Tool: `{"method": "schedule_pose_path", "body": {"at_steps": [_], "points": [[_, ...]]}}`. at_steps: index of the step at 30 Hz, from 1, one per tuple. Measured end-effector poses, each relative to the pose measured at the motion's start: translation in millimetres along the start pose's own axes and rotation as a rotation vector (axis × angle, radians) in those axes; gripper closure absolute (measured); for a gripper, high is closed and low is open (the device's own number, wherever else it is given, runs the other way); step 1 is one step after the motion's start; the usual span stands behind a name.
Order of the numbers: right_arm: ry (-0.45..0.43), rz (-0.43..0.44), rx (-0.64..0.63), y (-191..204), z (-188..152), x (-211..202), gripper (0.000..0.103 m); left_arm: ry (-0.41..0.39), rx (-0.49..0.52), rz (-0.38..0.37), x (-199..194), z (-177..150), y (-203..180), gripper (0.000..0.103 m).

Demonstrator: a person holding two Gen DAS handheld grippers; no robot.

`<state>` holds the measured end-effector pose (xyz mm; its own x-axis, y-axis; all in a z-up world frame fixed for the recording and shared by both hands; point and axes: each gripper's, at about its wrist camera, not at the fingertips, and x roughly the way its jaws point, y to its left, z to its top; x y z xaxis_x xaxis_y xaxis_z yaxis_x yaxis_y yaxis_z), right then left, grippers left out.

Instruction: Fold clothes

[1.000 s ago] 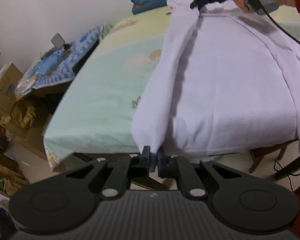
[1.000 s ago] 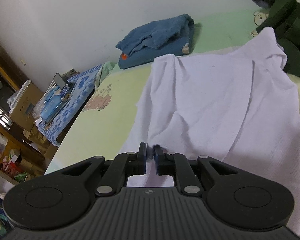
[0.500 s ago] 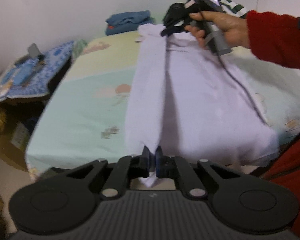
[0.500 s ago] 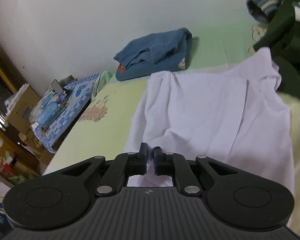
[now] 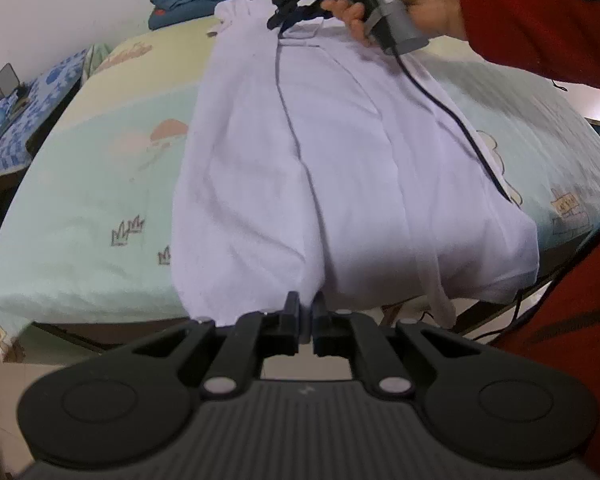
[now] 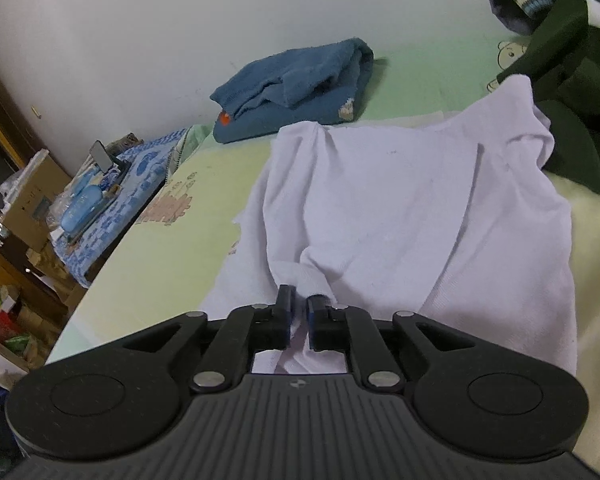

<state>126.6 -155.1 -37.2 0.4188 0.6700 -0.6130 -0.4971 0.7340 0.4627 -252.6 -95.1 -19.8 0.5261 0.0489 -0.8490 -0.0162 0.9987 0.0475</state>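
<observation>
A white shirt lies lengthwise on the bed, its left side folded over the middle in a long crease. My left gripper is shut on the shirt's near hem at the bed's front edge. My right gripper is shut on a fold of the same shirt at its far end. The right gripper also shows in the left wrist view, held by a hand at the shirt's far end.
A folded blue towel lies by the wall. A dark green garment lies at the far right. The bed sheet is pale green with cartoon prints. A cluttered side table stands left of the bed.
Both grippers have carried the shirt's left edge rightwards over the body, and the folded flap has come down onto the shirt. Both stay shut on the cloth.
</observation>
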Motion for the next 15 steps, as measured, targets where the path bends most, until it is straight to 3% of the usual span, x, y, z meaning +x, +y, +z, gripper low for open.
{"method": "schedule_pose_path", "body": {"at_steps": [6, 11, 13, 15], "points": [[-0.032, 0.054, 0.179, -35, -8, -42, 0.080, 0.001, 0.006, 0.033, -39, -4, 28, 0.087], [-0.072, -0.014, 0.251, -64, -11, -62, 0.077, -0.044, 0.025, -0.061, -56, 20, 51, 0.076], [-0.080, -0.034, 0.253, -69, -8, -63, 0.077, -0.080, 0.048, -0.094, -54, 36, 55, 0.063], [-0.073, -0.025, 0.238, -66, -8, -57, 0.077, -0.116, 0.080, -0.119, -46, 54, 56, 0.057]]}}
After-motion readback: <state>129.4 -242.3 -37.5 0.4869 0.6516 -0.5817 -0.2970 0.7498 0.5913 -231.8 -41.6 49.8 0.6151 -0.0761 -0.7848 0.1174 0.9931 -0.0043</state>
